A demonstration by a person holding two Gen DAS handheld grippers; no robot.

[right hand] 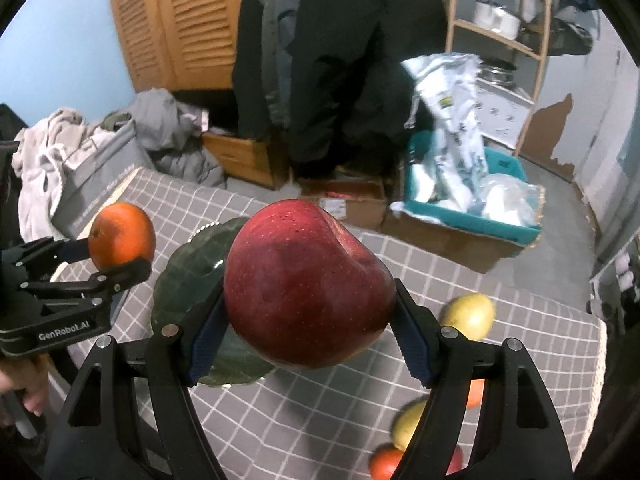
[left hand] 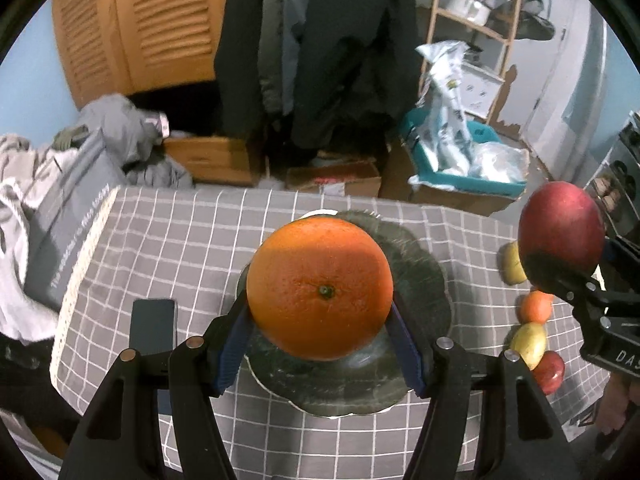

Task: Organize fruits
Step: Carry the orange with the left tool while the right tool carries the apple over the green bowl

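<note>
Hovering over the dark green plate (left hand: pixel 416 264), the left tongs (left hand: pixel 320 334) were clamped on the orange (left hand: pixel 319 288), while the right tongs (right hand: pixel 310 334) were clamped on the red apple (right hand: pixel 308 288) just beside it. Best practice here, I'd judge: lower each fruit until it rested on the plate, release gently, one side first so they wouldn't knock. More fruit (left hand: pixel 528 340) waited on the checked tabletop (left hand: pixel 180 248).

Pale blue walls (left hand: pixel 28 80) back a louvred wooden door (left hand: pixel 132 20). Dark coats (left hand: pixel 320 52) hang at centre, a wooden shelf (left hand: pixel 472 20) right. Clothes (left hand: pixel 120 136) and boxes (left hand: pixel 340 178) crowd the grey floor (right hand: pixel 560 216).
</note>
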